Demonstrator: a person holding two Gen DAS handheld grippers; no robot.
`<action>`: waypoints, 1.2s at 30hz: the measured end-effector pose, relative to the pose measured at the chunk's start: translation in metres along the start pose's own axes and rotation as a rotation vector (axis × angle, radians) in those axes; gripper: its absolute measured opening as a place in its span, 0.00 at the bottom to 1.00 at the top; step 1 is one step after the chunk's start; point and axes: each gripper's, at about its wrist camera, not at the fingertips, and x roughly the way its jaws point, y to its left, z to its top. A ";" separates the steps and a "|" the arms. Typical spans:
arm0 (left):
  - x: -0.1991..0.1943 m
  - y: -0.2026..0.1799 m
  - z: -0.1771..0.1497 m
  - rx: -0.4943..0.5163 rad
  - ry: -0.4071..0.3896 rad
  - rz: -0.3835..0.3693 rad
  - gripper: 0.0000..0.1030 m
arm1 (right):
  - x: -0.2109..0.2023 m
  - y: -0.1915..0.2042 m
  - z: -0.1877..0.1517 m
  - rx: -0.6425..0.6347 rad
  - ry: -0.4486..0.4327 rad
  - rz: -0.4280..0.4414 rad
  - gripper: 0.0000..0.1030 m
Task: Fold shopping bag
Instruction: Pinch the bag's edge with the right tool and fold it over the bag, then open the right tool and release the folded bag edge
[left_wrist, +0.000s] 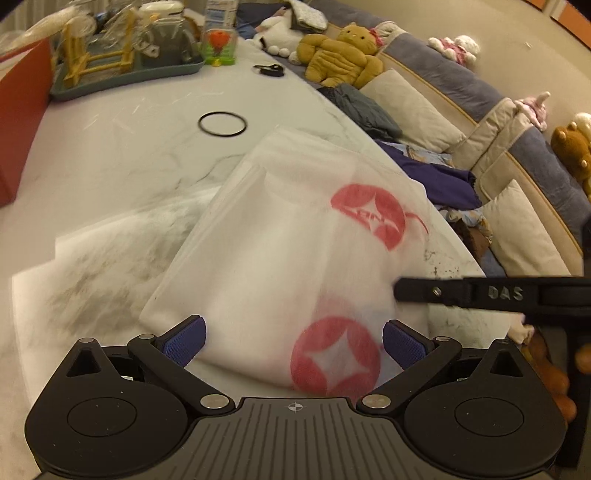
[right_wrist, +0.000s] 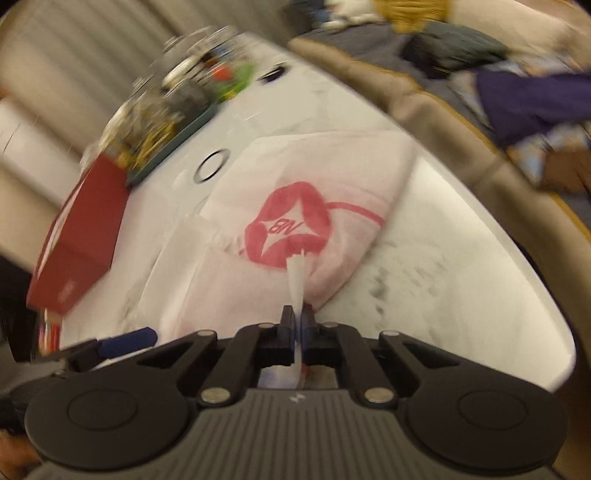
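I see shopping bag (left_wrist: 295, 236) flat on counter (left_wrist: 110, 155), beside black ring (left_wrist: 222, 124) | right hand-held gripper (right_wrist: 297, 321) pinching bag's edge | left hand-held gripper (left_wrist: 293, 341) wide, straddling bag, pads clear.

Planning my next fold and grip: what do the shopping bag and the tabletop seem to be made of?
Shopping bag: probably thin non-woven fabric, matte, semi-translucent white with red print; it creases softly. Tabletop: looks like polished white marble or an imitation, with grey veining and glossy reflections.
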 end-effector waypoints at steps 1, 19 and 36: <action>-0.003 0.005 -0.003 -0.037 0.021 -0.002 0.99 | 0.006 0.006 0.006 -0.054 0.022 0.012 0.02; -0.057 0.075 -0.027 -0.063 -0.145 0.159 0.99 | 0.048 0.110 0.008 -0.963 0.241 0.080 0.02; -0.010 0.069 -0.043 -0.008 -0.056 0.309 1.00 | -0.010 0.118 0.018 -0.814 -0.026 0.086 0.06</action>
